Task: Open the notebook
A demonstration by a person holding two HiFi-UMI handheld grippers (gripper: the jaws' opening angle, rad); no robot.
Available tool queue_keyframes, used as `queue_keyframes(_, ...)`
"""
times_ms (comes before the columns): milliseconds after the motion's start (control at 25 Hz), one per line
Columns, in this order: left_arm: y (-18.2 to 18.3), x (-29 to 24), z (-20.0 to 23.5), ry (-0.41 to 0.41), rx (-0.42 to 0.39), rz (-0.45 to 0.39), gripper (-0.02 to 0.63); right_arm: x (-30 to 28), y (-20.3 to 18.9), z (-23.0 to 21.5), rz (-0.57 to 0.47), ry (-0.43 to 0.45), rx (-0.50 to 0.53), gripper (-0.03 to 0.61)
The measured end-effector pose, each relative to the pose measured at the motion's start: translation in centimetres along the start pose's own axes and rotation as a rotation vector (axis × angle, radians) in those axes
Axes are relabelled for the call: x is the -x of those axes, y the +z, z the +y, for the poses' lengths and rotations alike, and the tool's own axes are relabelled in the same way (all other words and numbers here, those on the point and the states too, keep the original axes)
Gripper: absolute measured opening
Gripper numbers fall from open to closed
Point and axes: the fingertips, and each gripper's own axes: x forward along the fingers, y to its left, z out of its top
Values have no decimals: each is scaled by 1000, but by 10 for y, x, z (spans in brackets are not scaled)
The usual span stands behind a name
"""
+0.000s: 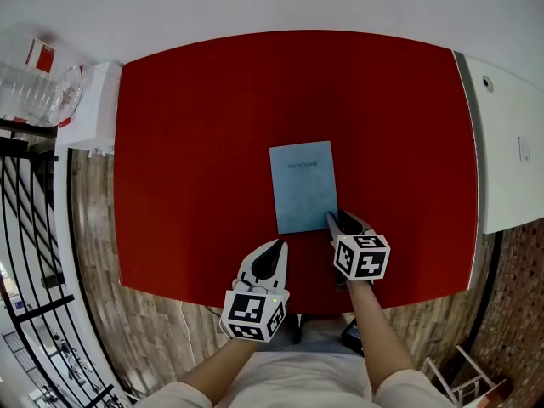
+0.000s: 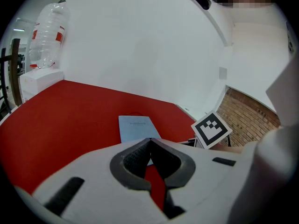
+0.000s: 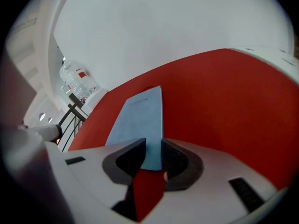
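Notebook (image 1: 303, 185): lying shut and flat on the red table (image 1: 187, 143), cover up. It is sitting just ahead of both grippers, and its near right corner is reaching into the mouth of the right one.
Left gripper (image 1: 279, 246): we are holding it with its jaws pressed together and nothing between them, its tips just short of the near left corner.
Why it is sitting there: in our judgement it is standing by to pin the book, since a thin one may slide on the smooth top when the cover is lifted.
Right gripper (image 1: 333, 219): we are keeping its jaws a little apart, straddling the near right corner. Blue cover is showing in the gap, and the book's right edge is running along the inner face of the right-hand jaw.
Why that corner: we are taking this to be the free edge, away from the spine, where the cover should peel up most easily.
Step in hand: we are lining up the pinch; the cover is not yet lifting.
Risk: we may be catching every page instead of the cover alone.
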Motion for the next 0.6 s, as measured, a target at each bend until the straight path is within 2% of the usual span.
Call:
queue_keyframes(240, -7, -4, 0, 5, 12, 8, 6, -1, 1, -4, 82, 45, -17, 78)
queue_keyframes(440, -7, -4, -2, 7, 16, 10, 6, 3, 4, -7, 70, 74, -59, 23)
queue_keyframes(600, -8, -4, -1, 17, 17, 12, 6, 4, 5, -6, 68, 71, -25, 14)
